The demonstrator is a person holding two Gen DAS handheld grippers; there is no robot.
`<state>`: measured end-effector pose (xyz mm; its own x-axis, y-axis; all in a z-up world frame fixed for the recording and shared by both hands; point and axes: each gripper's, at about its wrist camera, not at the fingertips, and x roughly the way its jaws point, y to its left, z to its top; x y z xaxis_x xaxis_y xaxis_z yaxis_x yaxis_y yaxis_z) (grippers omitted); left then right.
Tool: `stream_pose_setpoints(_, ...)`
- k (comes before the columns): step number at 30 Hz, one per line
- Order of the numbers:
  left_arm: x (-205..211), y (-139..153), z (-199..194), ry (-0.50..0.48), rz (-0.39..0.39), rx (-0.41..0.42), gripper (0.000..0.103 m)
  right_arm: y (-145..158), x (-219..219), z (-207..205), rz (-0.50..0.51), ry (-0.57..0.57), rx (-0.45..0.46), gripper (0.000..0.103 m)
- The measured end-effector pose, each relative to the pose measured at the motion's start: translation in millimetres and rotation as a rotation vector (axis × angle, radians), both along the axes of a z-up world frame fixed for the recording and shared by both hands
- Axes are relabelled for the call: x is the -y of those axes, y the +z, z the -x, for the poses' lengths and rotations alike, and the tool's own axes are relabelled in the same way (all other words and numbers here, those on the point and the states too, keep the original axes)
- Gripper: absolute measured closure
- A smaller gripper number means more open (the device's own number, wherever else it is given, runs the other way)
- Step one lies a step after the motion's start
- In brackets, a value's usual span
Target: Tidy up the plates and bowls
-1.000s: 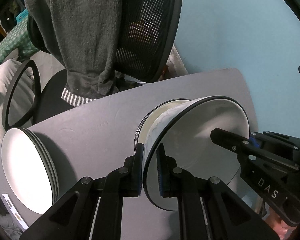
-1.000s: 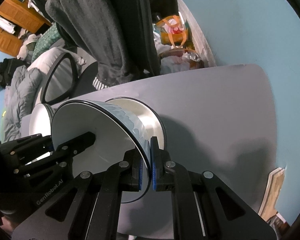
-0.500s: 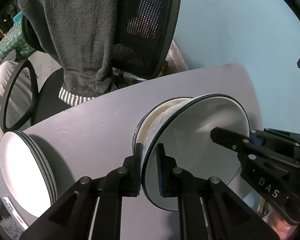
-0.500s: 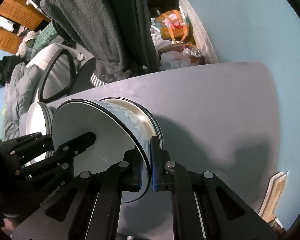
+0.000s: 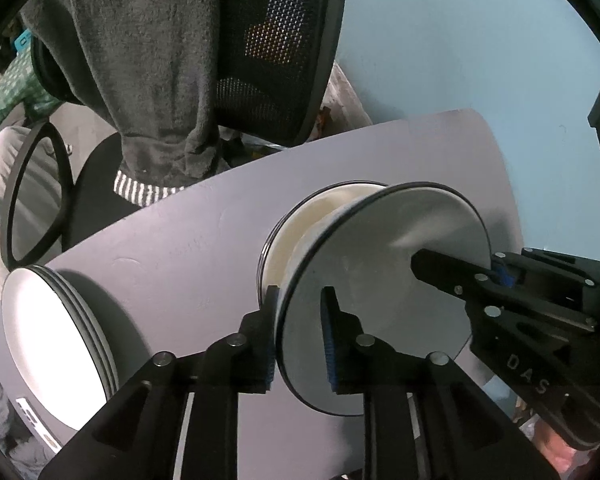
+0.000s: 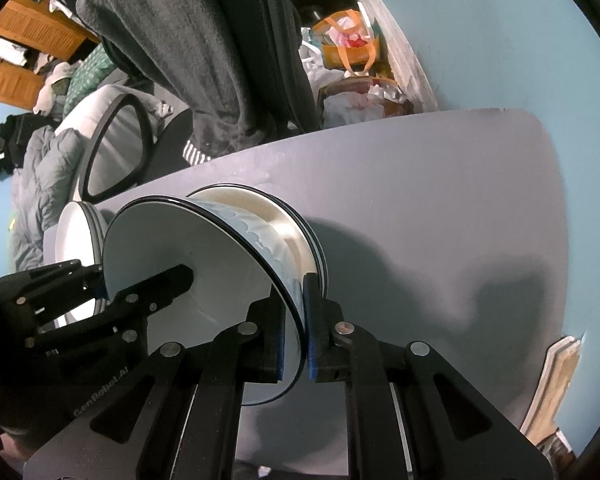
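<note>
left gripper (image 5: 298, 334): opening up, fingers straddling bowl (image 5: 384, 300) rim with a gap
right gripper (image 6: 295, 332): pinching bowl's opposite rim
plate stack (image 5: 56, 348): sitting near desk (image 5: 188, 248) left edge

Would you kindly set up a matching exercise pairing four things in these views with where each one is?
Things:
1. top bowl
2. stack of plates
3. grey garment
4. orange-handled bag

Places:
A. draped over the chair back
B. beyond the table, by the blue wall
C. on the table, to the bowl's left
D. rim pinched in the jaws of the right gripper

Pairs: 1-D, 2-C, 3-A, 4-B
</note>
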<state>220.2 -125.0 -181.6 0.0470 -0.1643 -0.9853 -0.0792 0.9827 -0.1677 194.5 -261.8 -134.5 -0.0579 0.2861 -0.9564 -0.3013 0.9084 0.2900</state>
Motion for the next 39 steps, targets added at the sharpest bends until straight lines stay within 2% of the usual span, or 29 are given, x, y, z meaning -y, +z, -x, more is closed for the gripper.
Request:
stream_pose_setpoints(4, 1.1, 7.7, 0.1, -0.002, -0.012, 0.005, 0.077, 3.5, -0.9, 1.8, 0.0, -0.007, 0.011, 0.087)
stream_pose_setpoints(5, 1.4, 9.7, 0.0, -0.007, -0.017, 0.01, 0.072, 4.7, -1.4, 2.4, 0.001, -0.008, 0.015, 0.086)
stream_pose_setpoints(6, 2.1, 11.3, 0.0, -0.012, -0.032, 0.015, 0.061, 5.3, -1.9, 3.0, 0.006, -0.007, 0.019, 0.086)
stream_pose_setpoints(7, 2.9, 15.3, -0.2, -0.02, -0.06, 0.034, 0.059, 7.4, -2.6, 3.8, 0.012, -0.007, 0.031, 0.086)
stream_pose_setpoints(11, 0.9, 19.1, -0.4, -0.038, -0.066, 0.039, 0.059, 15.9, -3.3, 4.8, 0.023, -0.015, 0.072, 0.078)
stream_pose_setpoints(16, -3.5, 27.8, 6.3, -0.037, -0.08, 0.065, 0.058, 24.8, 0.2, 8.2, 0.015, -0.039, 0.089, 0.077)
stream_pose_setpoints(19, -5.2, 37.2, 14.6, -0.024, -0.078, 0.09, 0.049, 33.9, 0.5, 13.3, 0.021, -0.044, 0.12, 0.077)
stream_pose_setpoints(22, -6.6, 45.0, 23.8, -0.017, -0.076, 0.109, 0.049, 43.7, 2.5, 19.1, 0.025, -0.046, 0.144, 0.076)
stream_pose_setpoints(25, -10.6, 52.4, 35.3, -0.004, -0.051, 0.118, 0.049, 56.1, 3.9, 27.7, 0.035, -0.045, 0.182, 0.069)
stream_pose_setpoints(31, -17.6, 66.6, 54.6, 0.031, 0.002, 0.135, 0.049, 77.6, 3.9, 43.2, 0.069, -0.037, 0.238, 0.066)
stream_pose_setpoints(39, -21.8, 89.5, 78.8, 0.023, 0.017, 0.202, 0.048, 103.1, -2.4, 64.5, 0.105, -0.044, 0.314, 0.053)
